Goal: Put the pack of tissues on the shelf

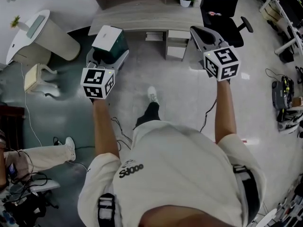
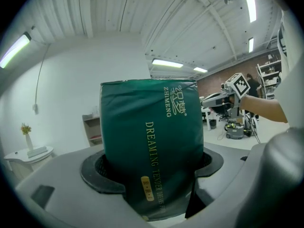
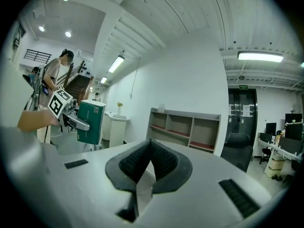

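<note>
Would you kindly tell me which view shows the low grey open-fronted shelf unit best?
The right gripper view: the low grey open-fronted shelf unit faces it, its compartments visible. The head view shows mostly its top from above; the left gripper view shows only one end, beside the green pack of tissues.

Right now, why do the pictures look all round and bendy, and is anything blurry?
Left gripper view: a wide lens bends the ceiling and blackens the corners; the tissue pack is sharp, its print readable. Right gripper view: same bend; the shelf looks clear, a lamp glares. Head view: dimmer, with shine on the floor.
</note>
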Tool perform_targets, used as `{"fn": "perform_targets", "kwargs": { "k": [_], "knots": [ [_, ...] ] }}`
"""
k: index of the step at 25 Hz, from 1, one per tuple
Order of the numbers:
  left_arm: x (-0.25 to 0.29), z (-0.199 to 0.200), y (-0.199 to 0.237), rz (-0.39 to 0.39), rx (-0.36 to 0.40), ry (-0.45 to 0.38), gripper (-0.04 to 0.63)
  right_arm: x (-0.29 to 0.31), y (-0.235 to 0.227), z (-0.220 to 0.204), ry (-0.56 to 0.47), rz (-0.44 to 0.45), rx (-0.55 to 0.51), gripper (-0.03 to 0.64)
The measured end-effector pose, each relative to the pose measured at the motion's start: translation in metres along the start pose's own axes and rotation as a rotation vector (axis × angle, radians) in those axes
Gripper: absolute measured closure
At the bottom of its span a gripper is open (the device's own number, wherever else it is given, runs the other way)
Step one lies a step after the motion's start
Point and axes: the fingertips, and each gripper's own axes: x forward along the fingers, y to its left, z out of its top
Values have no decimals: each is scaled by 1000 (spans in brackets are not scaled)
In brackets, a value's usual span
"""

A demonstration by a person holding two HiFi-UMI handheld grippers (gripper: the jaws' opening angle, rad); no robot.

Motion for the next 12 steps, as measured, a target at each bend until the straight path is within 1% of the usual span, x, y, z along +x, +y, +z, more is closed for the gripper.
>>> {"fn": "perform_targets", "kwargs": {
  "k": [3,7,12],
  "knots": [
    [35,0,34,12,-13,-23,190,36,-24,4,-22,-13,11,620],
    [82,8,87,23,-23,-55,190,97,-51,13,-14,-8,-6,620],
    [135,12,150,27,-33,-55,190,171,-75,25,-11,8,-30,620]
  ]
}}
